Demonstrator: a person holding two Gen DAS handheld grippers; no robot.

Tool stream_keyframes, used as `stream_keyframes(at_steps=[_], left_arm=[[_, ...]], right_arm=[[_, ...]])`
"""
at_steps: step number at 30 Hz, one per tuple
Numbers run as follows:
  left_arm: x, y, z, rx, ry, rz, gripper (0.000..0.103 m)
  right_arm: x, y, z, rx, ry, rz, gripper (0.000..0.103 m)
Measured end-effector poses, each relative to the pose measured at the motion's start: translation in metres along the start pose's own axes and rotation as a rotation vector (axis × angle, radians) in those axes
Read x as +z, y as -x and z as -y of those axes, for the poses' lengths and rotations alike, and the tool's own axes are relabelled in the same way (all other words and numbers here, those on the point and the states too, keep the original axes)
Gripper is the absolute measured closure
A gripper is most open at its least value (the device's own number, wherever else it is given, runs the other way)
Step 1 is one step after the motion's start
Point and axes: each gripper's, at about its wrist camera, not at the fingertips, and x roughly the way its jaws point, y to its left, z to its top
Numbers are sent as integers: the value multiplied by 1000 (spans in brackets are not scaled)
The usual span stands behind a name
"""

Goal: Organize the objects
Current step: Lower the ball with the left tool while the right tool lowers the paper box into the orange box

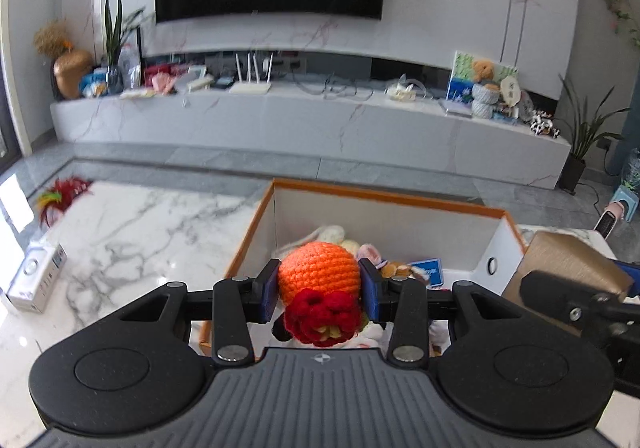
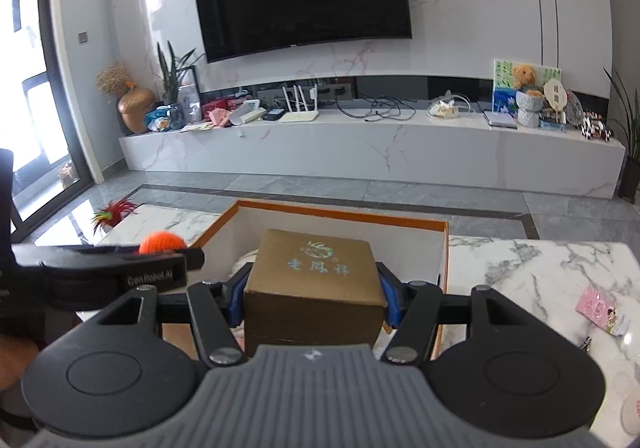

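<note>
My left gripper [image 1: 320,282] is shut on an orange crocheted toy [image 1: 319,274] with a red flower, held above the open storage box [image 1: 384,195] with an orange rim. Inside the box lie plush toys and a blue card [image 1: 428,270]. My right gripper [image 2: 310,290] is shut on a brown gift box [image 2: 316,280] with teal lettering, held over the same storage box [image 2: 340,212]. The brown gift box [image 1: 568,260] also shows at the right of the left wrist view. The orange toy [image 2: 162,242] and the left gripper show at the left of the right wrist view.
The storage box stands on a white marble table [image 1: 132,232]. A white carton [image 1: 36,280] and a red feathery object [image 1: 64,194] lie at its left. A pink card [image 2: 600,308] lies at the right. A TV console [image 2: 360,144] stands beyond.
</note>
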Motion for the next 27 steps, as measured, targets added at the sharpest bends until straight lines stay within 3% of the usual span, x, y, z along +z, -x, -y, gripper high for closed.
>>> stream_keyframes(at_steps=[14,27], left_arm=[[7,-59,-9,39,15,-84,56],[5,-91,-5,42,19,-157,56]], right_arm=[[-8,-73,19,-31,-68,-82,40],[-20,-110,15,-40,-79,-151,40]])
